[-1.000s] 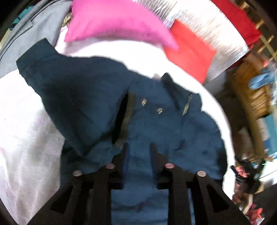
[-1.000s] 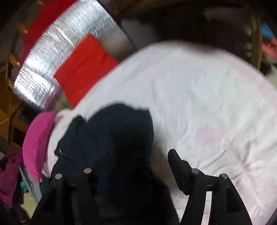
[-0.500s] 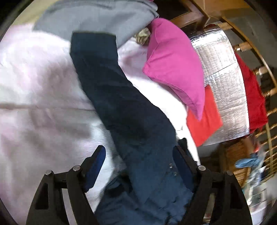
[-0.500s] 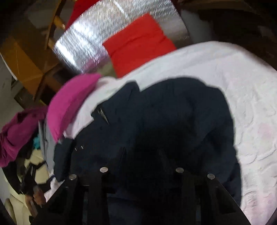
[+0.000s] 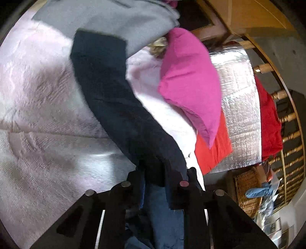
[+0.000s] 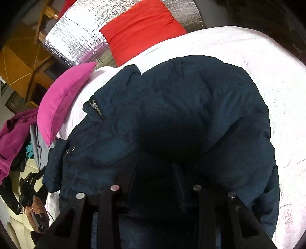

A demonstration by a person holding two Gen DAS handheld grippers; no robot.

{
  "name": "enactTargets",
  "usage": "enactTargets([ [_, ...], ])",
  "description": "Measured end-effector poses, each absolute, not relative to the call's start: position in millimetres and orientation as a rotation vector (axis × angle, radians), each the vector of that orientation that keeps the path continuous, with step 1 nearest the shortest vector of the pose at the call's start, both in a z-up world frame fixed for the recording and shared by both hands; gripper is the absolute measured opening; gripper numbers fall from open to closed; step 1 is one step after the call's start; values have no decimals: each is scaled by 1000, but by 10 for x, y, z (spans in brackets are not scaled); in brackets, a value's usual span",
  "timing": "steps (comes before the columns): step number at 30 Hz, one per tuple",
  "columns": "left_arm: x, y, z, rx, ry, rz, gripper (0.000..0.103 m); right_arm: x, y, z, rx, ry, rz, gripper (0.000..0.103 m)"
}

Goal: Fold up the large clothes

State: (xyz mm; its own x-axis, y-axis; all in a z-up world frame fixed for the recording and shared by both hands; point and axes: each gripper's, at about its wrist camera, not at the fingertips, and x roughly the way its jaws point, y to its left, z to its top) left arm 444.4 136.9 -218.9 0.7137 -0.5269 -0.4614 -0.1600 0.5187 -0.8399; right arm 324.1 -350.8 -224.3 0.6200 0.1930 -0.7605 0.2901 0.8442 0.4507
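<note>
A dark navy padded jacket [image 6: 172,115] lies on a pale pink bedspread [image 6: 267,57]. In the left wrist view its long sleeve [image 5: 114,99] stretches away from me up to a grey garment. My left gripper [image 5: 162,176] is shut on the near end of that sleeve. In the right wrist view the jacket body fills the middle, with collar and zip at the left. My right gripper [image 6: 155,172] is closed into the dark jacket fabric near its lower part; its fingertips are lost in shadow.
A magenta pillow [image 5: 191,82] and a red cushion [image 5: 214,149] lie beside a silver foil mat [image 5: 241,107] at the bed's head. A grey garment [image 5: 118,17] lies at the far end. A wicker basket [image 5: 248,191] stands off the bed.
My left gripper swung toward the sleeve, was open around it half a second ago, and has closed on it. My right gripper moved over the jacket body and narrowed from wide open.
</note>
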Motion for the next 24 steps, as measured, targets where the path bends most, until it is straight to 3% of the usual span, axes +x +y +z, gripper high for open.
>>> enactTargets([
  [8,4052,285,-1616,-720,744,-457,13,3249,-3555,-2239,623,934,-59,38],
  [12,3960,-334,-2080,-634,986,-447,13,3250,-3559,-2242,634,944,-61,38],
  [15,3954,-307,-2382,-749,1118,-439,15,3245,-3559,-2241,640,951,-58,38],
  [17,3909,-140,-2307,-818,1158,-443,27,3219,-3598,-2243,662,955,-51,38],
  [19,3815,90,-2128,-874,1139,-495,57,3204,-3624,-2248,681,958,-43,38],
  [20,3766,236,-2018,-891,1102,-494,65,3193,-3637,-2252,693,959,-39,39],
  [21,3722,362,-1940,-900,1057,-480,71,3183,-3654,-2256,706,959,-35,39],
  [24,3655,802,-1722,-916,908,-384,78,3154,-3674,-2257,724,959,-26,40],
])
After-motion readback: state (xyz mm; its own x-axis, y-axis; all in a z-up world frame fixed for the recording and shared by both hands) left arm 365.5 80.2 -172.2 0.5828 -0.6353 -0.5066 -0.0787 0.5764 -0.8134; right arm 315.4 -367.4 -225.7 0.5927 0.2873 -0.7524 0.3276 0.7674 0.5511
